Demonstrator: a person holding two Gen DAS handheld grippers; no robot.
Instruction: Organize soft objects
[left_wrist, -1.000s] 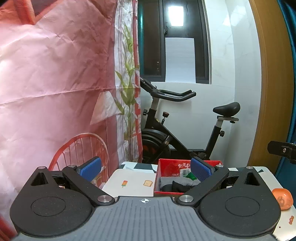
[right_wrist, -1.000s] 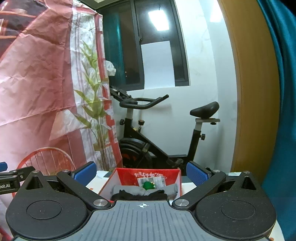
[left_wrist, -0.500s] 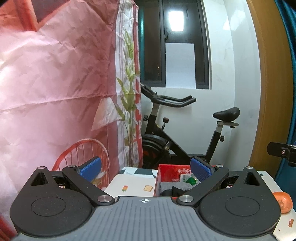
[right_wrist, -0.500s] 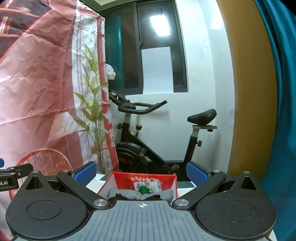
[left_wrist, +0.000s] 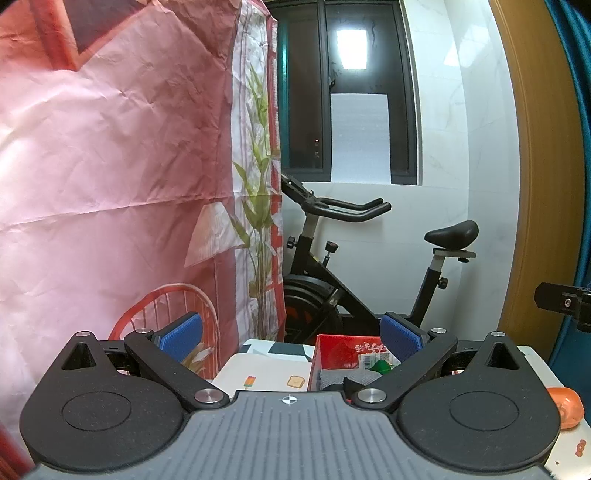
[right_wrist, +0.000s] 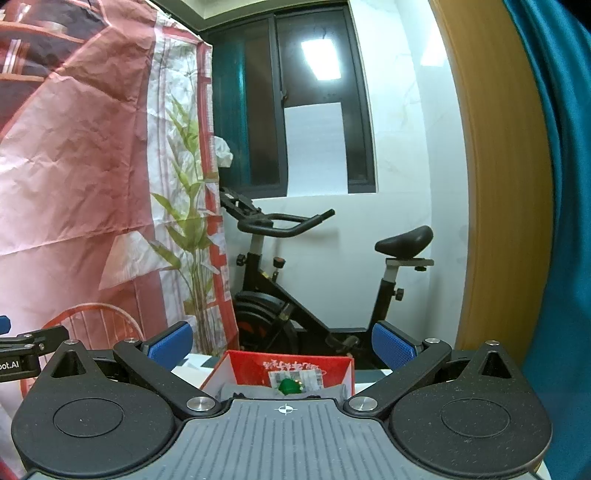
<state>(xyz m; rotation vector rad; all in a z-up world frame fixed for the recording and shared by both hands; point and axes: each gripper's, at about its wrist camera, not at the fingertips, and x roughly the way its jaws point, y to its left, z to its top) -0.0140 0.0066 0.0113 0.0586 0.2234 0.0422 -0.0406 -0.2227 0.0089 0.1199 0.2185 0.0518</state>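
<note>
A red box (left_wrist: 338, 354) stands on the white table (left_wrist: 266, 369); it also shows in the right wrist view (right_wrist: 255, 367). Grey soft cloth (left_wrist: 332, 378) and a green item (right_wrist: 290, 386) lie inside it. My left gripper (left_wrist: 290, 332) is open and empty, held above the table short of the box. My right gripper (right_wrist: 282, 341) is open and empty, held above the near side of the box. An orange soft toy (left_wrist: 567, 406) lies at the table's right edge, low in the left wrist view.
A pink printed backdrop (left_wrist: 110, 184) hangs at the left. An exercise bike (left_wrist: 332, 280) stands behind the table by a white wall. A wooden door frame (right_wrist: 491, 184) and a teal curtain (right_wrist: 561, 258) are at the right.
Both grippers have lifted and tilted up, so the box and table sit lower in both views. Jaws stay open.
</note>
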